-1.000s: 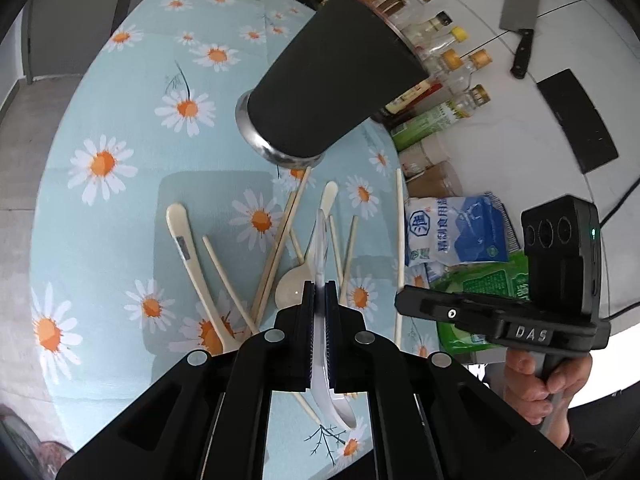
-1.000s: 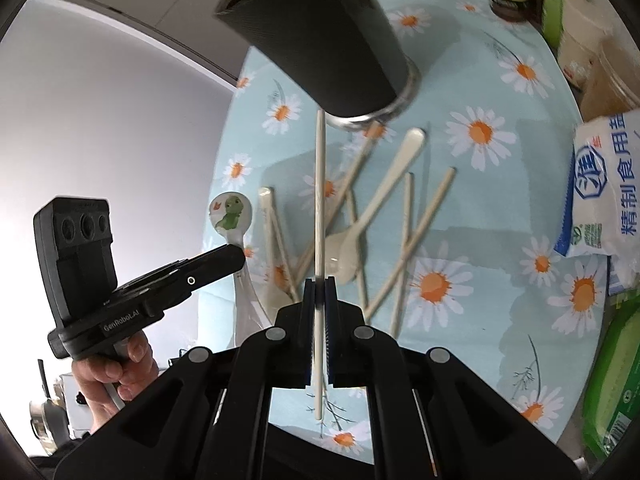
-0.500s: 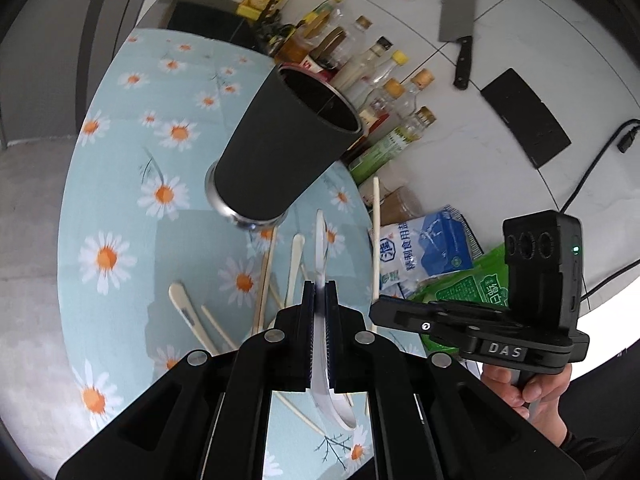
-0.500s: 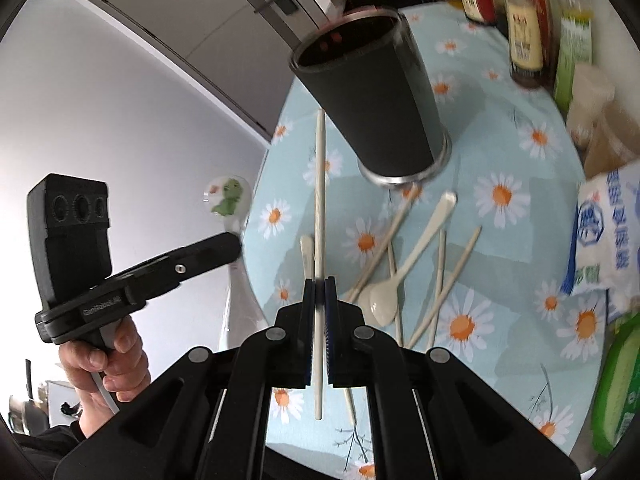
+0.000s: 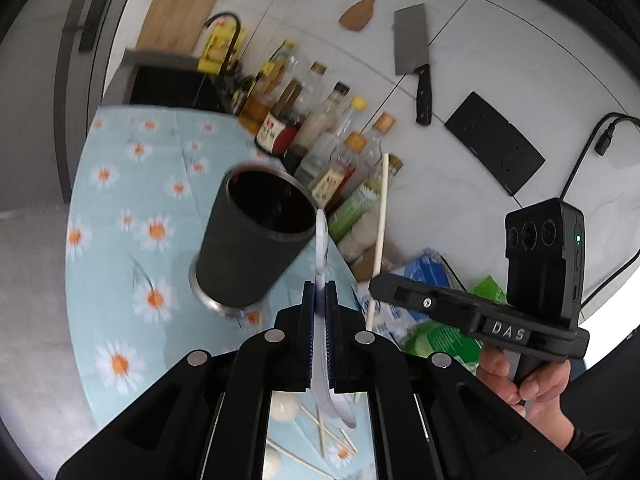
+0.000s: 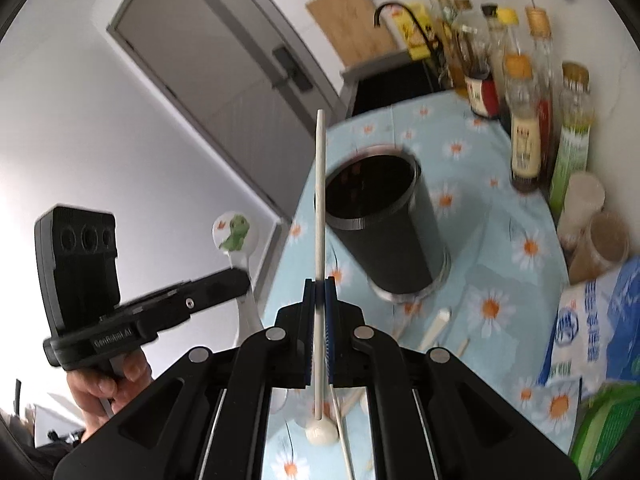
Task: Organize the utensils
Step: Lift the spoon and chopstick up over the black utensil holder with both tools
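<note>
A black utensil cup (image 5: 256, 240) stands upright on the daisy tablecloth (image 5: 120, 280); its dark mouth faces me. My left gripper (image 5: 319, 300) is shut on a white spoon (image 5: 321, 240), handle tip up near the cup's right rim, bowl hanging below the jaws. My right gripper (image 6: 319, 296) is shut on a pale chopstick (image 6: 320, 200), held upright left of the cup (image 6: 384, 232). That chopstick also shows in the left wrist view (image 5: 379, 224). Loose chopsticks and spoons (image 5: 320, 432) lie on the cloth below both grippers.
Sauce bottles (image 5: 320, 132) line the wall behind the cup. A salt bag (image 6: 592, 328) and green packet (image 6: 604, 428) lie to the right. Jars (image 6: 596, 244) stand near the bottles. A cleaver (image 5: 412, 56) and spatula (image 5: 360, 12) hang on the wall. A sink (image 6: 400, 84) is at the far end.
Both grippers have risen and tilted up with their utensils, from down among the loose utensils to about the cup's rim. The cup's mouth now shows.
</note>
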Demonstrator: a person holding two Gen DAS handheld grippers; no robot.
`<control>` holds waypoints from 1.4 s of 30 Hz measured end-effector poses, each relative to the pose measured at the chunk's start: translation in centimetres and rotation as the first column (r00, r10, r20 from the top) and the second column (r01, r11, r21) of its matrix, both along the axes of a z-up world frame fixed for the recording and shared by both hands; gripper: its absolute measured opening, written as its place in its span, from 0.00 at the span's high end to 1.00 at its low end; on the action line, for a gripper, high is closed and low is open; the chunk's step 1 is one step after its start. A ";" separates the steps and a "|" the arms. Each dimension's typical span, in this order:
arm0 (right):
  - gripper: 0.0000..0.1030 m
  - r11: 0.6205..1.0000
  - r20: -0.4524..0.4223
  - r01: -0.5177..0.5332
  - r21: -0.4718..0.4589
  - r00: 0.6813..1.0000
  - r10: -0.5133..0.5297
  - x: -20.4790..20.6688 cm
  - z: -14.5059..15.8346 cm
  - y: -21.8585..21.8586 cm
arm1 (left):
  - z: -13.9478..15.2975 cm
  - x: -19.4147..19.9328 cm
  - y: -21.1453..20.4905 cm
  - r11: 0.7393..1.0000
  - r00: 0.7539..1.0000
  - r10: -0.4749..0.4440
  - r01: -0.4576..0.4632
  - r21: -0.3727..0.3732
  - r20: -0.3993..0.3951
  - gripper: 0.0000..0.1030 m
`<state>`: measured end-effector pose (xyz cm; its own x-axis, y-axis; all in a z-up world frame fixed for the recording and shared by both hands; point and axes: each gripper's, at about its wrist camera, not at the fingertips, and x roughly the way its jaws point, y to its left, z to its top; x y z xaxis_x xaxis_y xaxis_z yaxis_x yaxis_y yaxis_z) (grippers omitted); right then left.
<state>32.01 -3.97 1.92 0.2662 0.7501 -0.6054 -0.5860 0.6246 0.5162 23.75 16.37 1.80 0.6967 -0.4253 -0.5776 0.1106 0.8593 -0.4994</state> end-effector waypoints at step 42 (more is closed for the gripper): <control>0.95 0.981 0.453 0.132 0.142 0.872 -0.183 7.3 2.5 4.4 | 2.7 11.0 0.2 0.953 0.930 -0.013 -0.101 0.287 0.368 0.96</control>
<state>39.35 0.46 4.39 0.6163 0.7261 -0.3050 -0.6718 0.6868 0.2775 34.71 16.59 4.47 0.8954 -0.2384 -0.3762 0.1933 0.9690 -0.1539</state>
